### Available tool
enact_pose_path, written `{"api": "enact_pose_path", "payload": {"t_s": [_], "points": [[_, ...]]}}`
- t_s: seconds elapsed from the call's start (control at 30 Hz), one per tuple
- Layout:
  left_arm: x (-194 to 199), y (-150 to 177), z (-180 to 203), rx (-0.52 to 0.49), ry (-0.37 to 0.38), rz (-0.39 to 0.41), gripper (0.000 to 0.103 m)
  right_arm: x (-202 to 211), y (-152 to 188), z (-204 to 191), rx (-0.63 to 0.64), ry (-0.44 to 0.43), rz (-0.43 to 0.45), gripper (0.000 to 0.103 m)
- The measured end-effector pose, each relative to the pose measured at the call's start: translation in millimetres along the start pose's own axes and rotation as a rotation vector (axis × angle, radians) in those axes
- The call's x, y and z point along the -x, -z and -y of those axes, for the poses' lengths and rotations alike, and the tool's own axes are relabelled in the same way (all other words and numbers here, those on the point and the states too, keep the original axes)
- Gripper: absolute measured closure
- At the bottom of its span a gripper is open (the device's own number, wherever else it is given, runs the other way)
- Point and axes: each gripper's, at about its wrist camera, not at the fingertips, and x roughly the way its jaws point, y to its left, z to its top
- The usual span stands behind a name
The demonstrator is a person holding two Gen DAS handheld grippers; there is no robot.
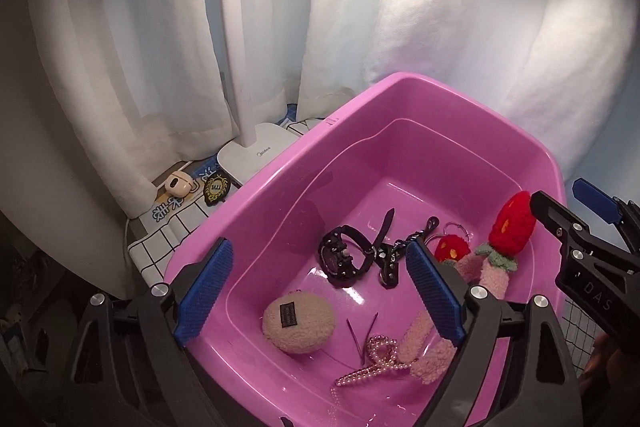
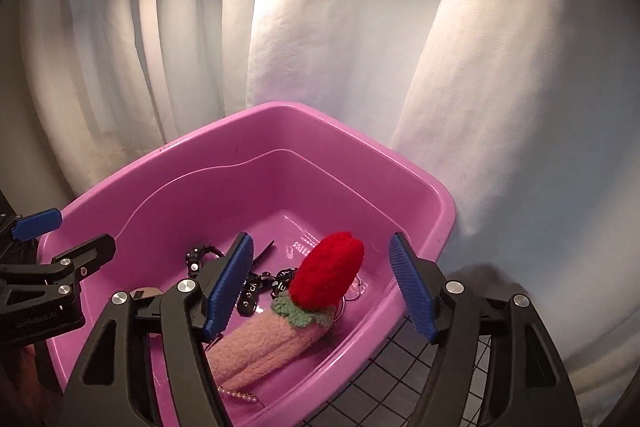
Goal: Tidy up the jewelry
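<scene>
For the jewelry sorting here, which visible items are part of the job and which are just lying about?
Job items:
pink tub
black watch
pearl hair clip
strawberry plush charm
round fuzzy pouch

Lying about:
white desk lamp
earbud case
black badge
white curtain

Pearl hair clip [image 1: 370, 361], black watch [image 1: 343, 258], plush strawberries [image 1: 513, 227] inside pink tub [image 1: 280, 183]

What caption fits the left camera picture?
Open tongs over a pink tub holding a watch, pearl clip and plush strawberries.
</scene>
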Motion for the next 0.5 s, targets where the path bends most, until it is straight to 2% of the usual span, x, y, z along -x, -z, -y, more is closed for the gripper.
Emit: {"api": "enact_pose_path", "payload": {"t_s": [0.5], "points": [[22, -1, 5, 0.011, 0.000, 0.019, 0.014, 31, 8, 2, -0.044, -0.016, 0.045, 0.035]]}}
